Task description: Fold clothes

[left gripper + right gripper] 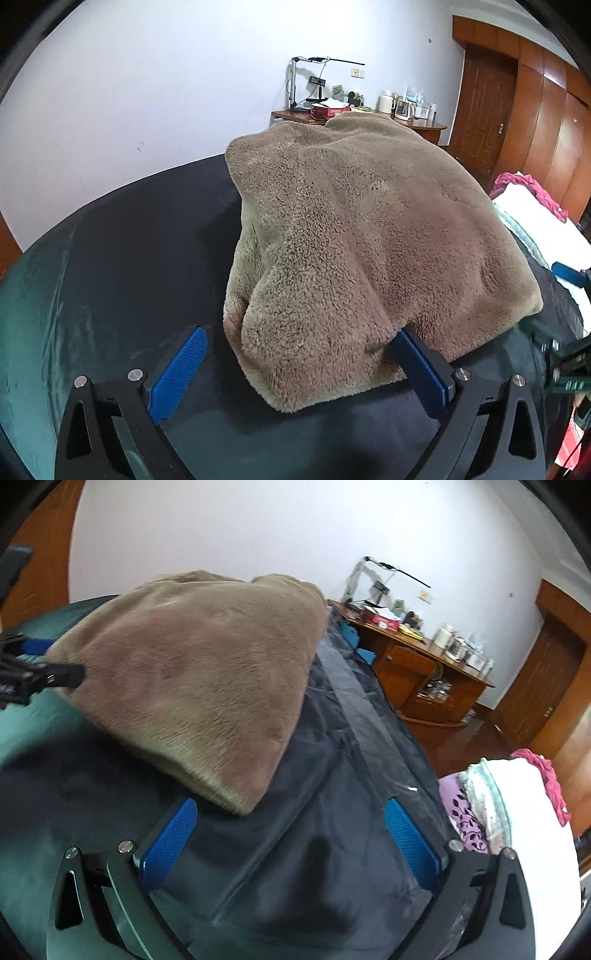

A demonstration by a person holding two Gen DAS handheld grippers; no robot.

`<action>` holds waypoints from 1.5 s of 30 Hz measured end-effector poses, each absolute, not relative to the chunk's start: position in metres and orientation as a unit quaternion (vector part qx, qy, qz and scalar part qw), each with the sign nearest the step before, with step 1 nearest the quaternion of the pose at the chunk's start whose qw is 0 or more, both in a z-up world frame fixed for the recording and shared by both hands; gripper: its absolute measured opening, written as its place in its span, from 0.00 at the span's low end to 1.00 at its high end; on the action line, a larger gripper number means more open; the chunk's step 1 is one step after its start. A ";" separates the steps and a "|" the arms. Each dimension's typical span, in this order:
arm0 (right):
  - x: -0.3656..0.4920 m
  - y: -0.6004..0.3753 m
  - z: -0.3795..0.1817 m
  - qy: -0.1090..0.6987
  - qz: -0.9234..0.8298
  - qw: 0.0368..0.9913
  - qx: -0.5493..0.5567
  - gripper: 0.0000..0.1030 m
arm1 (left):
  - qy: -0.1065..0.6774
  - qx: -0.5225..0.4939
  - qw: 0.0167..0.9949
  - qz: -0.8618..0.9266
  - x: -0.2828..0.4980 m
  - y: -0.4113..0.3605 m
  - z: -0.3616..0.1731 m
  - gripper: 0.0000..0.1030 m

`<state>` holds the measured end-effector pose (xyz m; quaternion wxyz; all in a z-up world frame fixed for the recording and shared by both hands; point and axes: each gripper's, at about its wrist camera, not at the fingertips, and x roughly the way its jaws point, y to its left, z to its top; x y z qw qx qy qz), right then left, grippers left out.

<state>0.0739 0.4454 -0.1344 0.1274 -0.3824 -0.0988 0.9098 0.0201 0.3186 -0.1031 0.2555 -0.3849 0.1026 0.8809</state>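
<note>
A brown fleece garment (362, 236) is lying folded in a thick bundle on a dark cloth (140, 236) that is covering the bed (33, 738), its near edge reaching almost to the bed's near edge. The left gripper (301, 354) is hovering at that near edge with its blue fingers (177, 373) standing wide open; the right-hand finger is sitting tucked against the fleece (its tip hidden under the pile), the other resting clear on the dark cloth. The right gripper (291, 819) is also standing open and gripping nothing, its fingers (410, 838) spanning bare dark cloth just beside the bundle's near right corner. Off the bed's right edge, white and pink bedding (517, 797) is lying piled.
</note>
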 end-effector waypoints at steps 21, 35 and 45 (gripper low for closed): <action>0.094 0.466 -0.112 0.017 0.928 0.108 -0.356 0.99 | 0.042 -0.454 0.251 0.854 0.013 0.313 -0.115 0.99; 0.099 0.401 -0.122 0.040 0.931 0.023 -0.363 0.99 | 0.047 -0.452 0.208 0.866 0.044 0.312 -0.106 0.99; 0.106 0.407 -0.105 0.039 0.943 0.055 -0.327 0.99 | 0.080 -0.379 0.203 0.899 0.063 0.312 -0.068 0.99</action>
